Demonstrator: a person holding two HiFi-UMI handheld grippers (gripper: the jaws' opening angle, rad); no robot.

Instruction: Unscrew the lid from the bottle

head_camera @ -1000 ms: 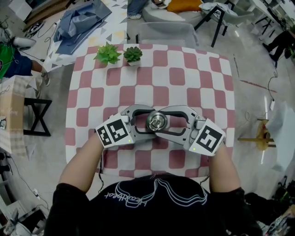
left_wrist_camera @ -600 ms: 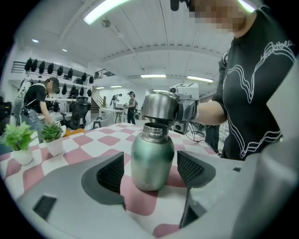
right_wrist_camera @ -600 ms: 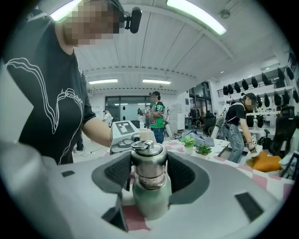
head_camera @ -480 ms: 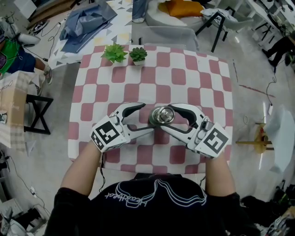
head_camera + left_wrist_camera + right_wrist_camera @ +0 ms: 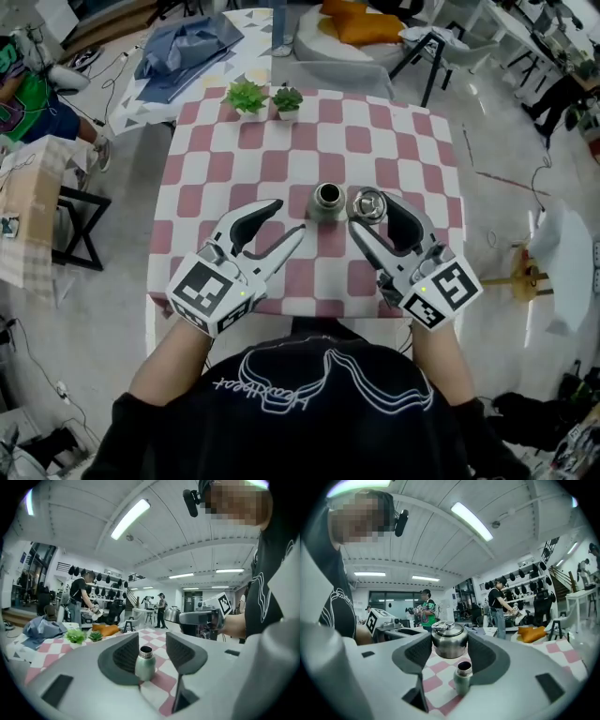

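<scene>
Head view: lid [image 5: 367, 203] off bottle [image 5: 327, 200] (R gripper [image 5: 370, 212]).

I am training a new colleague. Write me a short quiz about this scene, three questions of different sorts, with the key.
1. True or false: the lid sits on the bottle.
2. Which tool holds the lid?
3. What stands at the far edge of the table? A. two potted plants B. a red cup C. a book
Key: 1. False, the bottle is open. 2. The right tool; the left tool, whose jaws have just been closing, grips nothing. 3. A.
</scene>
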